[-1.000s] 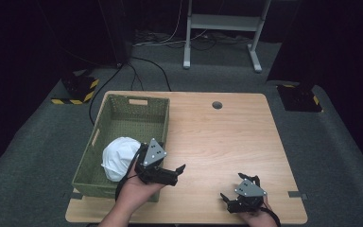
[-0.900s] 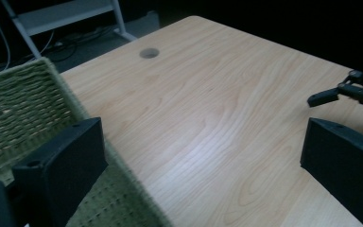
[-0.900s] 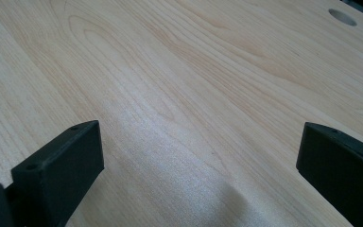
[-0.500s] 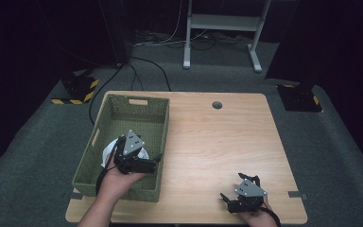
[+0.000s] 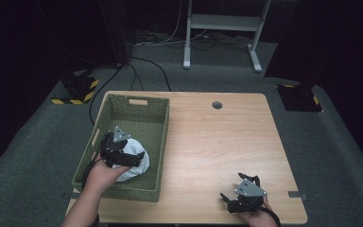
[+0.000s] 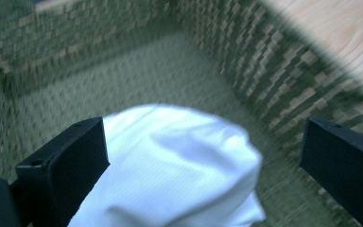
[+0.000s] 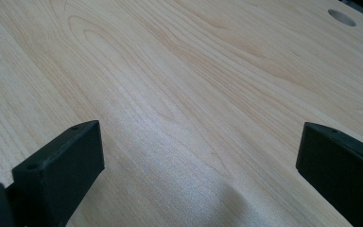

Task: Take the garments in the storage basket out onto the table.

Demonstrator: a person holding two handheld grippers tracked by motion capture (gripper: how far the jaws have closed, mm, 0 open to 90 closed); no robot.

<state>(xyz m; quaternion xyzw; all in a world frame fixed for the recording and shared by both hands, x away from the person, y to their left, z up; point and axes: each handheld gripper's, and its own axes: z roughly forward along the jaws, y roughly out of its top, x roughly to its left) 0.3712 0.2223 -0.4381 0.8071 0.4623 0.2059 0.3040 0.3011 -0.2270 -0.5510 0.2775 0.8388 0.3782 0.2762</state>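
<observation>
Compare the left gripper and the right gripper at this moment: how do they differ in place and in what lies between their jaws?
The left gripper is over the green woven basket, while the right gripper sits near the table's front edge. The left gripper's jaws flank a white cloth bundle; the right gripper's jaws frame bare wood. Shared: both stand wide open, each held in a hand.

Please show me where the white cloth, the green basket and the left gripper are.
white cloth (image 6: 179,165), left gripper view, on its folded middle.
green basket (image 5: 163,137), high view, on its right wall.
left gripper (image 6: 203,165), left gripper view, midway between its jaws.
</observation>
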